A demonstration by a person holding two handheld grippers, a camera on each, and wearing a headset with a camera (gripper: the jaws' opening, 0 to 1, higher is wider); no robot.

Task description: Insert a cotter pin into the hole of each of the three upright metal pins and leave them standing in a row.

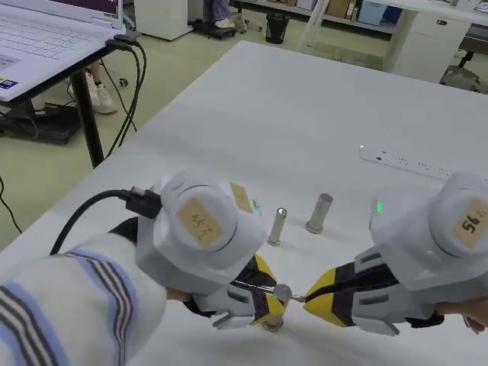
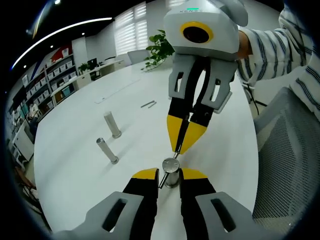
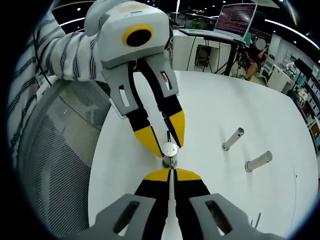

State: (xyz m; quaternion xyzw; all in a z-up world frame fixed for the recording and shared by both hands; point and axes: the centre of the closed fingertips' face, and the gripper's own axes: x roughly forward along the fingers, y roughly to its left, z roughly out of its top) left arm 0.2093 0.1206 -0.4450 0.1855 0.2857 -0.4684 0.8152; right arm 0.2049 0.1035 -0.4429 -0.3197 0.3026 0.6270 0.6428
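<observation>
A metal pin stands upright on the white table, right in front of me. My left gripper comes in from the left, its yellow jaws closed on either side of that pin. My right gripper faces it from the right, shut on a thin cotter pin. The wire runs through the top of the metal pin and its end sticks out between the left jaws. Two more metal pins stand behind, bare.
A white power strip lies at the back right of the table. A laptop sits on a stand at the far left. Spare cotter pins lie further out on the table. A mesh chair is beside the table edge.
</observation>
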